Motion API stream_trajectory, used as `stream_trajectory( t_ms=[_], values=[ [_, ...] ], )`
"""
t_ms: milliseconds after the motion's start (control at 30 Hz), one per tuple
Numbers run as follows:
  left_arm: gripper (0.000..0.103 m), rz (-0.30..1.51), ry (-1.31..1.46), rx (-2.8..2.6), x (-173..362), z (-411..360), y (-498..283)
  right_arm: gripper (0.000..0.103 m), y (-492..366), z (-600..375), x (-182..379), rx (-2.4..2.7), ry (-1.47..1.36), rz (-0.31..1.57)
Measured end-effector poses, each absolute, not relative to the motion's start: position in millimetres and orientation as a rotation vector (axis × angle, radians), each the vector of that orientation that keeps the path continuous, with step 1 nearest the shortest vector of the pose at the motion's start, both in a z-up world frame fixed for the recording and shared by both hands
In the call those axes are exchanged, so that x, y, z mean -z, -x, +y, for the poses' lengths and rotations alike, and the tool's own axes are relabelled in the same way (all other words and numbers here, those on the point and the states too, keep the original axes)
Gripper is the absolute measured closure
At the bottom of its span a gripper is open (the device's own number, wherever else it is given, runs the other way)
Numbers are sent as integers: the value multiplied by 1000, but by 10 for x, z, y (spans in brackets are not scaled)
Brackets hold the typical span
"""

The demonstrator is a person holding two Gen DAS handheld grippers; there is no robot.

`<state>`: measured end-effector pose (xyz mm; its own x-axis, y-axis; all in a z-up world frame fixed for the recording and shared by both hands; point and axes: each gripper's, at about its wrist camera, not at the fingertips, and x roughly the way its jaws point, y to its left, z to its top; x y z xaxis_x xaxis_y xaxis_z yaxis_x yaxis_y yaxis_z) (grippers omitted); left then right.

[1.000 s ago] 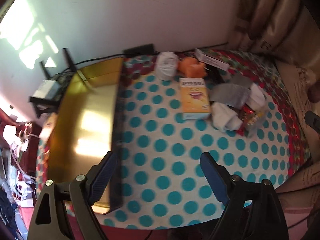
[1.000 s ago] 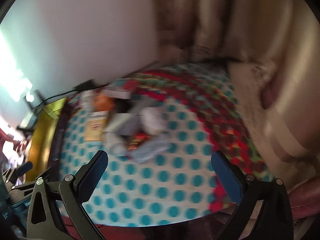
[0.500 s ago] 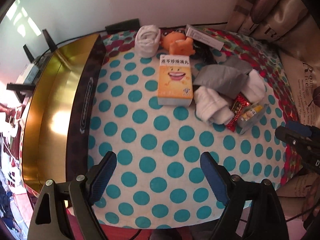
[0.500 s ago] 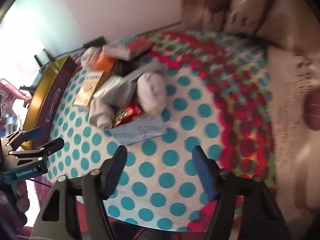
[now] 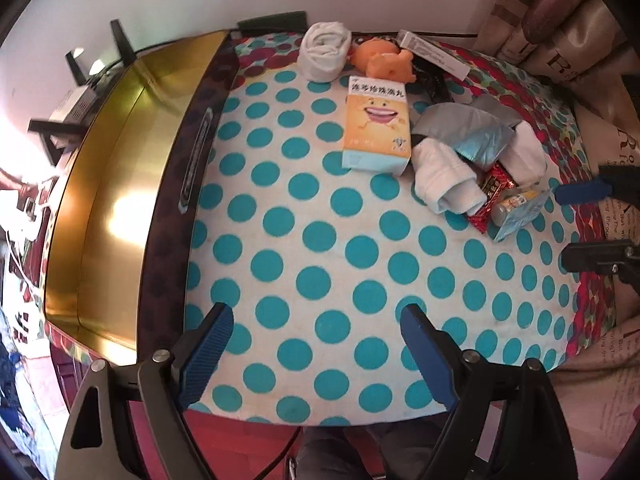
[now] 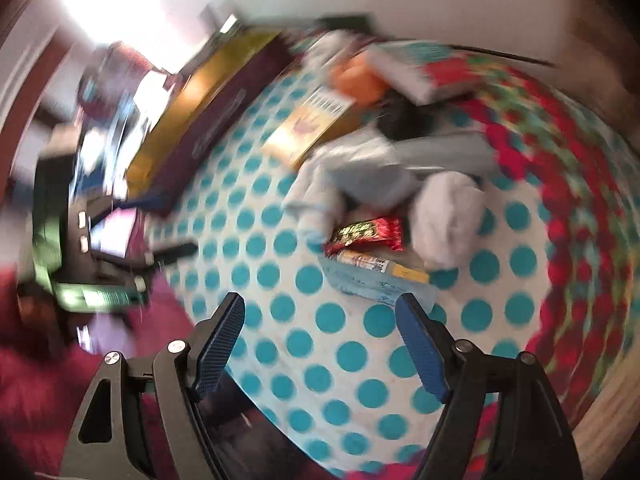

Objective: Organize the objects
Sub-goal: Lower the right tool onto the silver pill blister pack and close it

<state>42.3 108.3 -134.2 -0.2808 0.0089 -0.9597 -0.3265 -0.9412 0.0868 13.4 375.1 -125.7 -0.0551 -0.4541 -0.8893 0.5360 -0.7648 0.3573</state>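
Observation:
A pile of objects lies at the far right of the polka-dot table (image 5: 320,240): an orange medicine box (image 5: 376,126), rolled white socks (image 5: 444,176), a grey foil pouch (image 5: 472,130), a red snack wrapper (image 5: 494,196), a small bottle in a clear bag (image 5: 516,210), an orange plush toy (image 5: 380,60) and a white roll (image 5: 324,52). My left gripper (image 5: 316,344) is open and empty above the table's near edge. My right gripper (image 6: 320,336) is open and empty, just short of the bagged bottle (image 6: 380,270) and red wrapper (image 6: 366,232); it also shows in the left wrist view (image 5: 588,220).
An open gold-lined box (image 5: 112,184) with a dark patterned wall stands along the table's left side. A long white carton (image 5: 434,54) lies at the back by the wall. Cables and a router sit behind the box. Curtains hang at the right.
My left gripper has swung right and over the table. My right gripper has narrowed its opening and moved in toward the pile, turning left; its view is blurred by motion.

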Motion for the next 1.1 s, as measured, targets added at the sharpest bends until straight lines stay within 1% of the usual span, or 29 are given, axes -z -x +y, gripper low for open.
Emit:
stream_trajectory(
  t_ms=[33, 100, 200, 300, 333, 533, 633, 767, 800, 833, 867, 900, 1000, 1033, 1067, 1100],
  values=[
    [15, 393, 1745, -2328, 1342, 1070, -441, 27, -98, 3697, 1251, 1838, -1538, 156],
    [15, 383, 1761, -2337, 1342, 1034, -494, 29, -37, 3635, 1269, 1763, -1523, 216],
    [15, 367, 1789, -2357, 1347, 979, -547, 28, 56, 3568, 1313, 1718, -1506, 315],
    [15, 343, 1819, -2375, 1353, 905, -580, 32, 159, 3519, 1378, 1642, -1541, 333],
    [15, 328, 1829, -2383, 1355, 877, -591, 34, 153, 3472, 1391, 1612, -1542, 369],
    [15, 269, 1885, -2393, 1417, 808, -623, 36, 100, 3250, 1499, 1495, -1549, 608],
    [15, 264, 1900, -2387, 1437, 815, -641, 36, 180, 3251, 1565, 1513, -1576, 647],
    [15, 275, 1898, -2388, 1431, 834, -647, 35, 185, 3224, 1586, 1538, -1537, 740],
    [15, 275, 1899, -2388, 1430, 836, -647, 35, 166, 3212, 1585, 1540, -1513, 775],
    [15, 273, 1902, -2387, 1431, 836, -645, 35, 114, 3179, 1605, 1551, -1467, 879],
    [15, 272, 1903, -2386, 1434, 836, -645, 34, 86, 3169, 1632, 1538, -1458, 925],
    [15, 270, 1909, -2385, 1438, 836, -644, 33, 73, 3173, 1661, 1511, -1470, 929],
    [15, 274, 1919, -2384, 1445, 824, -639, 37, 77, 3236, 1716, 1478, -1508, 890],
    [15, 270, 1918, -2388, 1442, 817, -637, 40, 102, 3279, 1709, 1481, -1533, 865],
    [15, 263, 1918, -2390, 1439, 809, -632, 46, 143, 3335, 1693, 1491, -1562, 819],
    [15, 257, 1921, -2389, 1439, 806, -624, 48, 176, 3387, 1681, 1502, -1583, 778]
  ],
)
